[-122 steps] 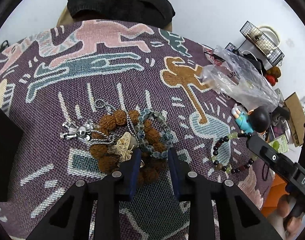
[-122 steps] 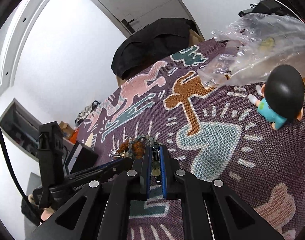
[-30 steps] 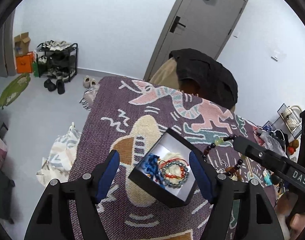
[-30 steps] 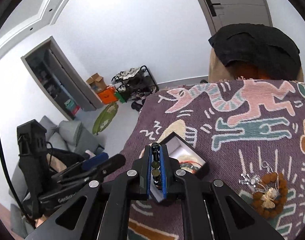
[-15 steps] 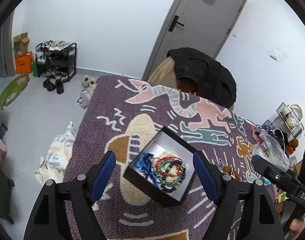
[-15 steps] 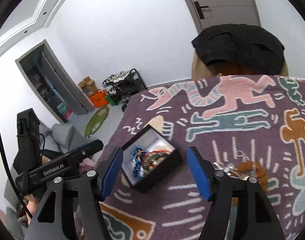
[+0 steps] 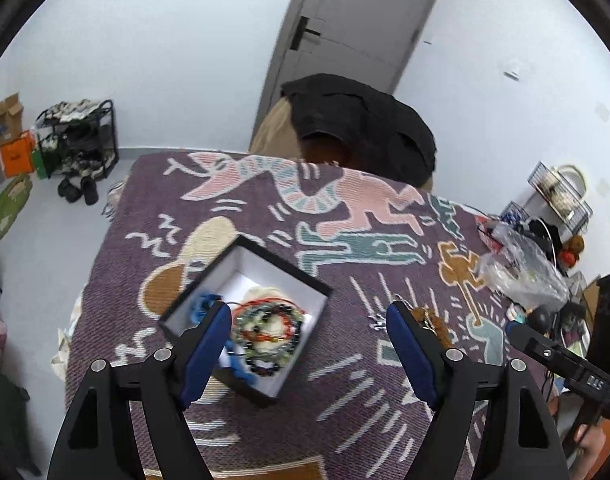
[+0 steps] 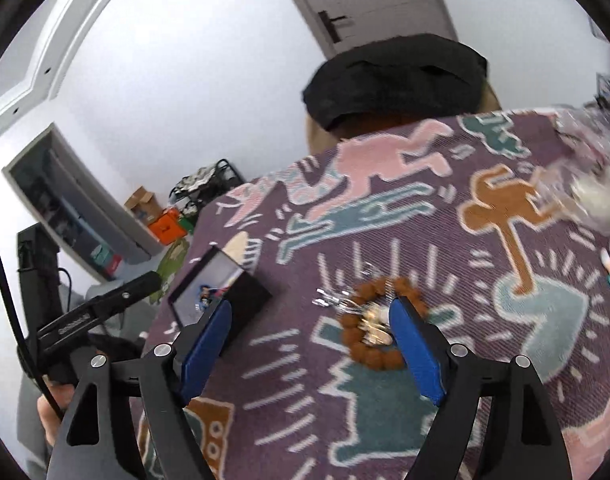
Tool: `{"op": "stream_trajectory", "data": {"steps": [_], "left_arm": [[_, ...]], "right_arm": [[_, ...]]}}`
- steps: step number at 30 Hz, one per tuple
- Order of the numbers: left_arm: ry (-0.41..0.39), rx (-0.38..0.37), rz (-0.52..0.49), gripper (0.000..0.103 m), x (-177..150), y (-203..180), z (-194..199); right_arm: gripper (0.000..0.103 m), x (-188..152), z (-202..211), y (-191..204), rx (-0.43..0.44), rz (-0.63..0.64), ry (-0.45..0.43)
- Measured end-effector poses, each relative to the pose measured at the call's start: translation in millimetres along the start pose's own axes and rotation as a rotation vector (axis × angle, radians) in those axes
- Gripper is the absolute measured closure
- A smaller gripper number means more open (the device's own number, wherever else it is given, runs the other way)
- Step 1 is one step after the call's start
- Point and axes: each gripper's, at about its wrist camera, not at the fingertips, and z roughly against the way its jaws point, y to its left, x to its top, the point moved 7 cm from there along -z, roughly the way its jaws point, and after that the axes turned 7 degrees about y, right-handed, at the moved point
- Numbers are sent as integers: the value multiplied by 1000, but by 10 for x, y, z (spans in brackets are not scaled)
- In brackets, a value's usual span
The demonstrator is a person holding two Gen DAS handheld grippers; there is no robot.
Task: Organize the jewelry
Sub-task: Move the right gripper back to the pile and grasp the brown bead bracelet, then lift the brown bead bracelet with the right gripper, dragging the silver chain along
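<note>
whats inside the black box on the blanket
The black box holds a pile of beaded bracelets, a red cord and something blue. Whatever lies under the pile is covered.

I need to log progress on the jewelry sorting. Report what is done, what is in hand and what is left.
Done: several bead bracelets and a blue piece lie in the open black box. In hand: nothing; the left gripper is open and empty, and the right gripper's jaws are opening with nothing between them. Left: the brown bead bracelet and silver pieces on the patterned cloth.
</note>
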Motion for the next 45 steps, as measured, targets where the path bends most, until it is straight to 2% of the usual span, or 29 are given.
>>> {"op": "stream_trajectory", "data": {"steps": [7,13,17,21,24,26,30,33,34,36,45], "left_arm": [[19,-22,-66,23,-33,-331,-113],[33,-37,-116,23,-73,-594,-220],[50,-42,-149,24,-122,-763,-332],[77,-49,-168,33,-173,-872,-450],[90,-49,-171,40,-193,-895,-517],[99,-45,-167,42,-204,-885,-557],[115,-41,-153,45,-228,-846,-623],[122,-39,-151,45,-245,-826,-661],[123,-39,-151,45,-248,-826,-668],[125,-36,-148,45,-255,-820,-683],[140,-39,-156,45,-280,-907,-793]], "right_arm": [[22,-103,-20,-334,-32,-65,-2],[23,-204,-91,-545,-25,-119,19],[32,-242,-155,-639,-24,-143,35],[38,-243,-261,-719,-52,-154,52],[50,-246,-403,-768,-77,-164,81],[59,-252,-513,-796,-116,-163,104],[61,-267,-708,-815,-162,-155,139],[73,-259,-792,-788,-234,-104,144],[81,-251,-803,-787,-234,-100,148],[83,-235,-786,-812,-216,-124,147],[84,-106,-261,-629,-120,-101,9]]}}
